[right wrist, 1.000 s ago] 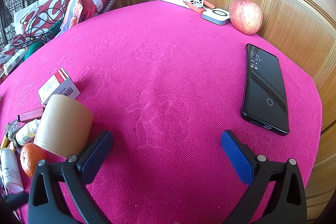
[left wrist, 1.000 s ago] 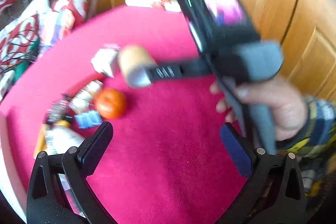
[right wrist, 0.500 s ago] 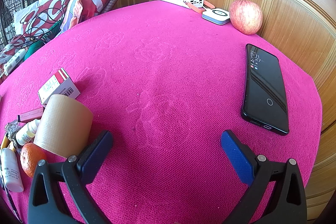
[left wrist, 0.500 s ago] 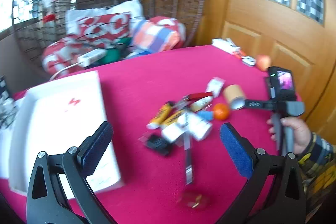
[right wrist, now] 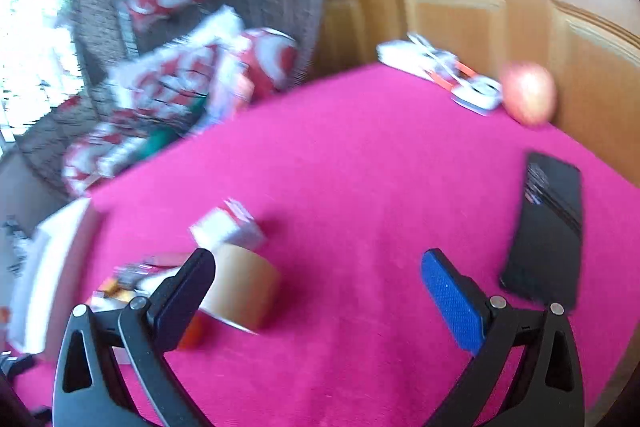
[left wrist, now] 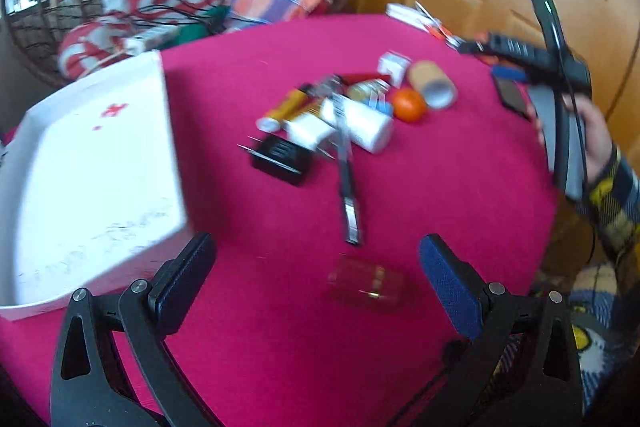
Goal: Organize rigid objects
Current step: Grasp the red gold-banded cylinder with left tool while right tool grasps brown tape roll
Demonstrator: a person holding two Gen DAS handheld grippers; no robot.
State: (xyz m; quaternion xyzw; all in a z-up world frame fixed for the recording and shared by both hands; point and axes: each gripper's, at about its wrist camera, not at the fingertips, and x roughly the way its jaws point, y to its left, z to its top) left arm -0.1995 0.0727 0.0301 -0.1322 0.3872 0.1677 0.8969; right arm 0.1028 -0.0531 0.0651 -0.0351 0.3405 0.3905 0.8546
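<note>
A heap of small items lies mid-table in the left wrist view: an orange (left wrist: pixel 409 104), a tan tape roll (left wrist: pixel 433 85), a white bottle (left wrist: pixel 366 125), a yellow tube (left wrist: pixel 285 109), a black box (left wrist: pixel 281 157) and a metal tool (left wrist: pixel 349 193). A small clear red case (left wrist: pixel 366 283) lies just ahead of my left gripper (left wrist: pixel 316 277), which is open and empty. My right gripper (right wrist: pixel 318 287) is open too, above the cloth, with the tape roll (right wrist: pixel 240 291) by its left finger. It also shows in the left wrist view as the right gripper (left wrist: pixel 508 57), held by a hand.
A white tray (left wrist: pixel 88 163) sits at the table's left. On the pink cloth (right wrist: pixel 360 155) lie a black phone (right wrist: pixel 546 231), an apple (right wrist: pixel 528 99), a white device (right wrist: pixel 478 95) and a small white-red box (right wrist: pixel 228 227). Wooden doors stand behind; cushions lie in a wicker chair at back left.
My left gripper pulled back and up, so the whole heap and the tray came into view. In the last half second my right gripper lifted and tilted, and its view is blurred.
</note>
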